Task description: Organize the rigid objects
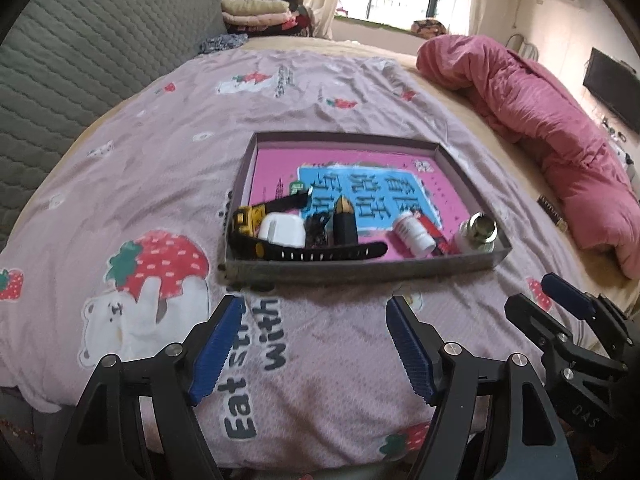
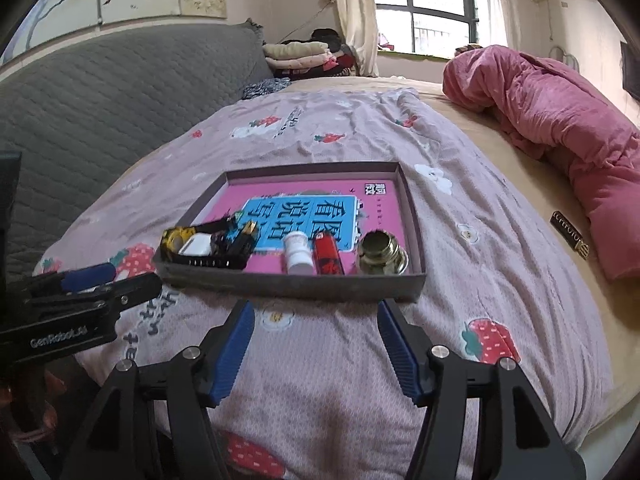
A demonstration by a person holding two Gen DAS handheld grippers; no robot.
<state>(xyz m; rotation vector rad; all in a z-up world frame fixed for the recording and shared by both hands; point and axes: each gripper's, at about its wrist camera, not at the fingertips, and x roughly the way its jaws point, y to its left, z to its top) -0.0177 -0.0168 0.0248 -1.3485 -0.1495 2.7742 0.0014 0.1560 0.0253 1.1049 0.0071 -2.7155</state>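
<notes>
A shallow grey tray point(image 1: 362, 269) lies on a bed covered by a pink strawberry-print sheet point(image 1: 160, 168), set toward the near edge of the bed with its long side facing the cameras. A pink and blue book point(image 1: 360, 184) lines the tray's floor.

All the small things sit in a row along the tray's near wall. At its left corner are a yellow tape measure point(image 1: 245, 218), a white plug-like block point(image 1: 282, 229) and a black watch strap point(image 1: 320, 254) lying flat against the wall. Just right of the block stands a small black bottle with a gold top point(image 1: 344, 220). Further along lie a white pill bottle point(image 2: 298, 254) on its side and a red lighter point(image 2: 327, 257) just beside it, the two close to touching. A glass jar with a metal neck point(image 2: 380, 258) sits in the tray's right near corner.

Both grippers hang over the sheet in front of the tray, apart from it. The left gripper point(image 1: 314, 340) stands wide with nothing between its blue pads, only sheet showing in the gap. The right gripper point(image 2: 316, 344) is also spread wide and empty, its tips just short of the tray's near wall.

A rolled pink quilt point(image 1: 540, 120) lies along the bed's right edge, well apart from the tray, and a grey quilted headboard cover point(image 2: 100, 100) rises on the left.
</notes>
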